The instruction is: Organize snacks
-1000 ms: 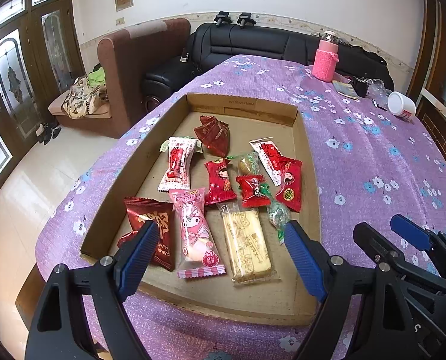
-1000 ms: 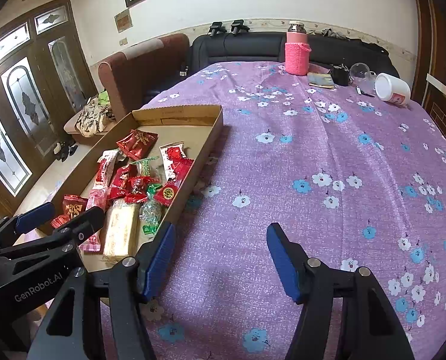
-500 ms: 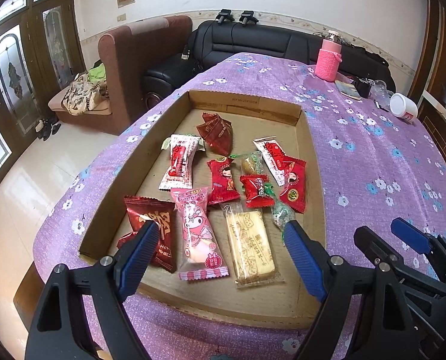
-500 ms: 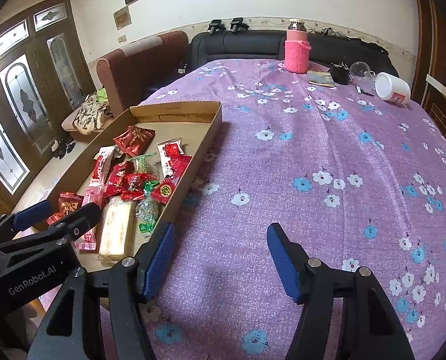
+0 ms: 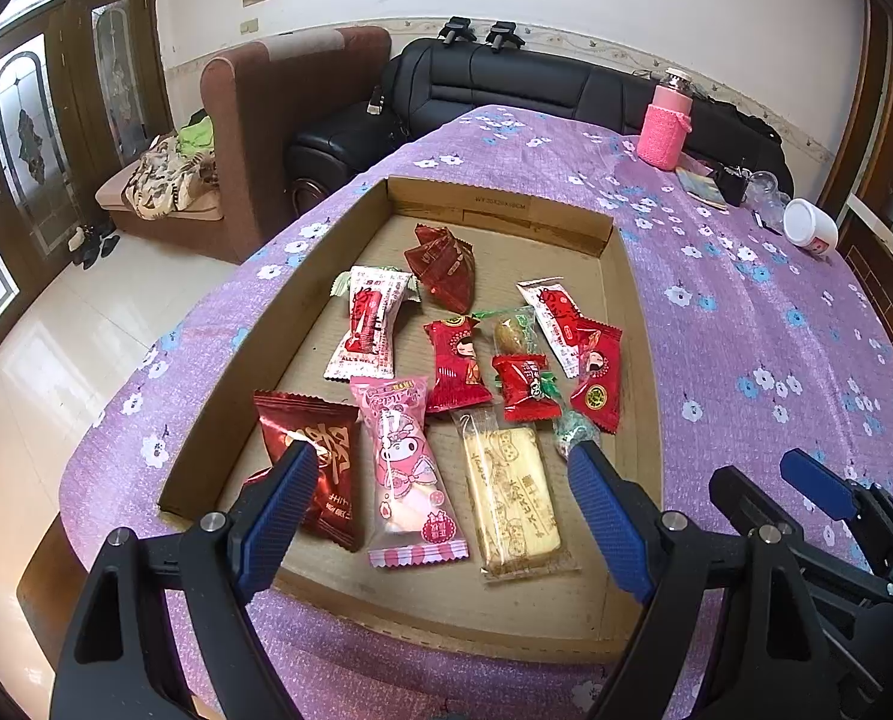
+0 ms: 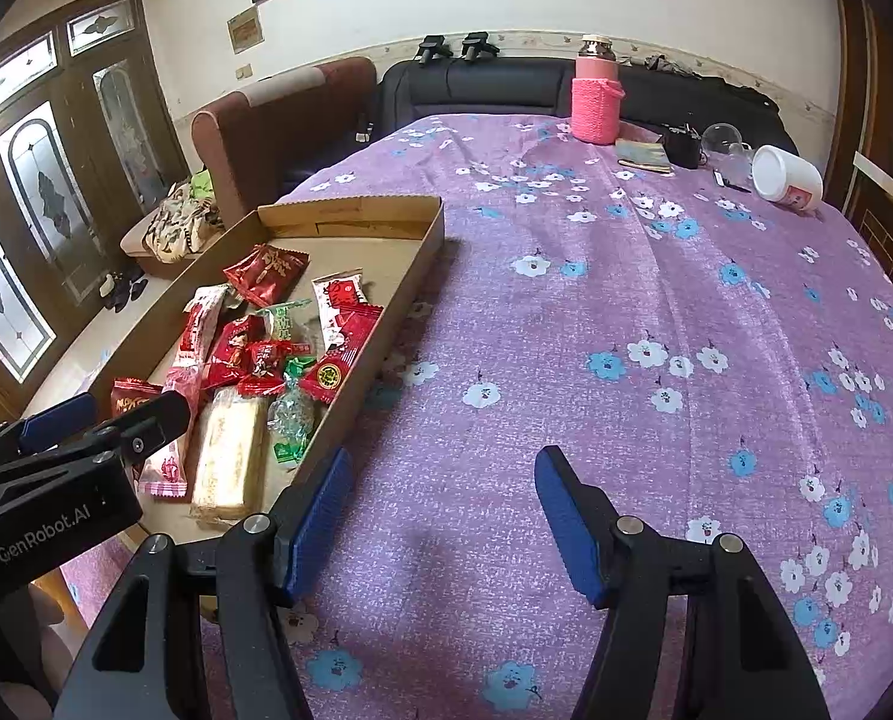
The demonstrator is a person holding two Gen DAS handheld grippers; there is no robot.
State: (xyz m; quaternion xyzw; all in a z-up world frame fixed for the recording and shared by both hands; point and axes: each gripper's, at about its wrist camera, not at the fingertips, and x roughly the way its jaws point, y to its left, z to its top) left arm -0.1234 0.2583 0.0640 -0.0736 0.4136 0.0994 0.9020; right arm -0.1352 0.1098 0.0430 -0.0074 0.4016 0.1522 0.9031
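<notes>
A shallow cardboard tray [image 5: 644, 360] [image 6: 410, 276] lies on the purple flowered tablecloth and holds several wrapped snacks. Nearest me are a dark red packet [image 5: 317, 468], a pink cartoon packet [image 5: 404, 462] and a clear-wrapped yellow biscuit [image 5: 509, 498] [image 6: 230, 456]. Farther in lie red candies [image 5: 461, 372], a white-and-red bar [image 5: 371, 324] and a green-wrapped sweet [image 6: 293, 414]. My left gripper [image 5: 440, 480] hovers open above the tray's near end, nothing between its fingers. My right gripper [image 6: 443, 498] stands open over bare cloth just right of the tray.
At the table's far end stand a pink knitted bottle [image 5: 665, 120] [image 6: 595, 96], a small booklet [image 6: 644, 155], a dark pouch [image 6: 683, 147], a glass [image 6: 725, 144] and a tipped white cup [image 5: 809, 231] [image 6: 785, 175]. A black sofa [image 5: 506, 90] and brown armchair [image 5: 278, 114] lie beyond.
The left wrist view has shifted slightly, with the tray sitting a little lower and nearer. Both grippers keep the same opening; the snacks have not moved.
</notes>
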